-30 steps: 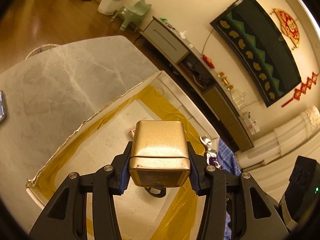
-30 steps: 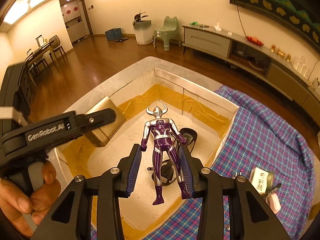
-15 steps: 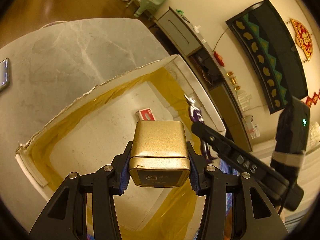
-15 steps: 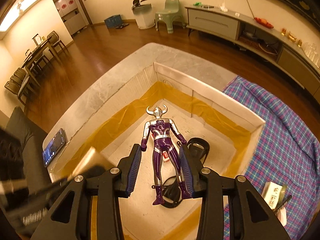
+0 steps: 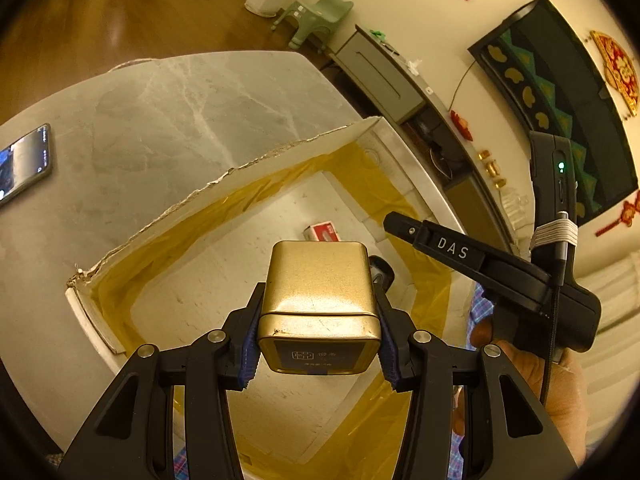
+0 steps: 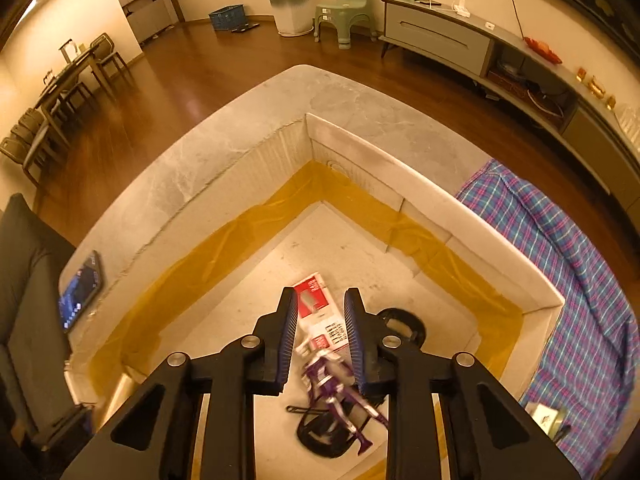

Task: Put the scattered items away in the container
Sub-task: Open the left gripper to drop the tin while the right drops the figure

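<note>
My left gripper (image 5: 316,340) is shut on a gold tin (image 5: 318,300) and holds it above the white taped box (image 5: 224,184). My right gripper (image 6: 322,336) is open and empty above the same box (image 6: 432,188). The purple and silver figure (image 6: 340,392) lies blurred on the box floor below the right fingers, on a black sunglasses-like item (image 6: 320,436). A red and white packet (image 6: 316,308) lies on the box floor, also in the left wrist view (image 5: 324,232). The right gripper's body (image 5: 500,272) shows at the right of the left wrist view.
A phone (image 5: 24,164) lies on the grey marble table (image 5: 180,112) left of the box. A plaid cloth (image 6: 560,264) covers the table right of the box, with a small tin (image 6: 548,420) on it. A TV cabinet (image 6: 460,40) stands beyond.
My right gripper let go of the purple figure, which dropped onto the box floor. The right gripper rose and moved over the box. The left gripper still holds the gold tin above the box.
</note>
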A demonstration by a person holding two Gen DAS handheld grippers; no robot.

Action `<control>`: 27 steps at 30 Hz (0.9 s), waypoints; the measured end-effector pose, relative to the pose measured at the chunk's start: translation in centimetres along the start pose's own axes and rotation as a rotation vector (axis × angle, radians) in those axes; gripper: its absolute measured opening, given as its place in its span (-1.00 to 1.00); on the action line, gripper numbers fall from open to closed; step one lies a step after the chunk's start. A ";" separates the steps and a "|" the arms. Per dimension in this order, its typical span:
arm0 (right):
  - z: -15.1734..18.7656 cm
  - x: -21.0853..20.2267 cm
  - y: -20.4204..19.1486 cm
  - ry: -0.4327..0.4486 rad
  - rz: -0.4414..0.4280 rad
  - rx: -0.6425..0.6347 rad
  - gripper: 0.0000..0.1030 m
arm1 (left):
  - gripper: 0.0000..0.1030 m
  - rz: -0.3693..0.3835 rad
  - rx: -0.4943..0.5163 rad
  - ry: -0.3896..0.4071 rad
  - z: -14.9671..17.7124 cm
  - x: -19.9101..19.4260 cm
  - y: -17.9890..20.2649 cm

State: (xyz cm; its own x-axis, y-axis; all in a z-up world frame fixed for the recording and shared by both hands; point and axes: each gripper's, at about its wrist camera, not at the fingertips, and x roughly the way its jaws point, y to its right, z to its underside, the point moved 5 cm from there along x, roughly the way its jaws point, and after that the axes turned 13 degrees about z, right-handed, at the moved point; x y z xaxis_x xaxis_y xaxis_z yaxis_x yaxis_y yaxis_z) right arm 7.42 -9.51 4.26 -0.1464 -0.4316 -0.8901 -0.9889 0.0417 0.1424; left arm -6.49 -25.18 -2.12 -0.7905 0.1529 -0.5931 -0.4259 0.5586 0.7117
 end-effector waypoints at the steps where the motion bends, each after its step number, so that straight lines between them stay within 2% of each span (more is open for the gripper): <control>1: 0.1 0.1 0.0 -0.001 -0.002 0.001 -0.50 | -0.02 -0.003 0.004 -0.006 0.0 0.1 0.0; 14: 2.7 -1.2 0.9 -0.016 -0.026 0.015 -0.49 | 0.16 -0.017 0.010 -0.016 0.2 -0.2 0.4; 23: 5.5 -3.3 2.0 0.008 -0.124 0.054 -0.48 | 0.17 -0.031 0.038 0.039 -0.3 -1.2 1.2; 27: 6.7 -4.0 2.3 0.021 -0.165 0.081 -0.35 | 0.17 -0.035 0.071 0.068 -0.3 -1.8 2.1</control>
State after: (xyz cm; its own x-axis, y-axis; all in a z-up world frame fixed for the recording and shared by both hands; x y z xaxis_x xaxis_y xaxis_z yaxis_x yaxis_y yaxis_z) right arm 5.60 -1.66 5.28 0.0180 -0.4570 -0.8893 -0.9983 0.0406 -0.0410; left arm -6.12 -24.57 0.52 -0.8045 0.0781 -0.5888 -0.4237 0.6192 0.6611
